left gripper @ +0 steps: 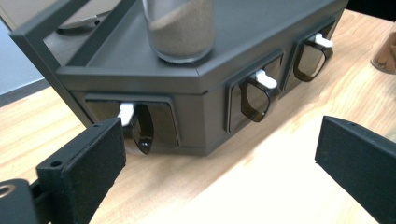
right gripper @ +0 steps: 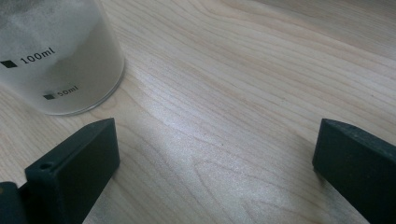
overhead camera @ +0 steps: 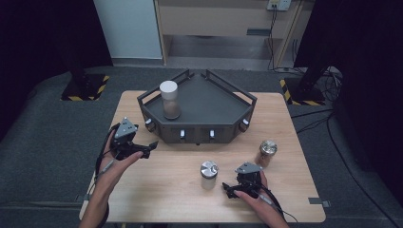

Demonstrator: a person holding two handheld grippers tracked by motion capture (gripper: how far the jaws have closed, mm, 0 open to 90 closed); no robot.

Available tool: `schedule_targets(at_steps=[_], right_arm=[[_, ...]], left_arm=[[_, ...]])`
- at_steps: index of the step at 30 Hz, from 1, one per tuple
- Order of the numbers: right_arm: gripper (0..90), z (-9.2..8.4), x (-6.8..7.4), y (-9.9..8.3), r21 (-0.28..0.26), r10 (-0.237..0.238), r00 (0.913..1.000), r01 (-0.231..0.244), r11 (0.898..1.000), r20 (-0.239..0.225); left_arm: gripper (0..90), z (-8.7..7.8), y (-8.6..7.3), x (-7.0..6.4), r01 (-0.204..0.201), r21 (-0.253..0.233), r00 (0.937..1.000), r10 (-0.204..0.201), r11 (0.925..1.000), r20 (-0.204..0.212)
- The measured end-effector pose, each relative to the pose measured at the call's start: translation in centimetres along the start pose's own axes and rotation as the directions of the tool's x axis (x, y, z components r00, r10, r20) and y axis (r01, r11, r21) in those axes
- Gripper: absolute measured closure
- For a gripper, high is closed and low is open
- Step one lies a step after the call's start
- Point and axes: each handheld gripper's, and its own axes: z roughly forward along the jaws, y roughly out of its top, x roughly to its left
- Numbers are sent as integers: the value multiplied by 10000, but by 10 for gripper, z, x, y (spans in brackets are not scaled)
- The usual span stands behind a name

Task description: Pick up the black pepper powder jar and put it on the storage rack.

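Left gripper (overhead camera: 151, 146) jaws wide, empty; right gripper (overhead camera: 227, 190) jaws wide beside jar (overhead camera: 208, 175), not touching.

**Your 2 black hand-held grippers**

You carry a hand-held gripper in each hand, both built in black. Your left hand-held gripper (overhead camera: 142, 150) wears a grey 3-cornered plate on top, dotted with small fasteners, and a thin black cable loops back from it along your forearm. Your right hand-held gripper (overhead camera: 231, 190) has the same grey plate and a black cable trailing behind. Seen close up, each has 2 flat, blocky jaws with a matte black finish and a small round hole near the base. Your forearms are bare.
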Motion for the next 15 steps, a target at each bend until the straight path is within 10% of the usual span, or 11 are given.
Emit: schedule_targets(at_steps=[15], right_arm=[[5, 0, 0, 0, -1, 4, 10000, -4, 10000, 3]], left_arm=[[8, -6, -26, -18, 67, -2, 10000, -67, 10000, -43]])
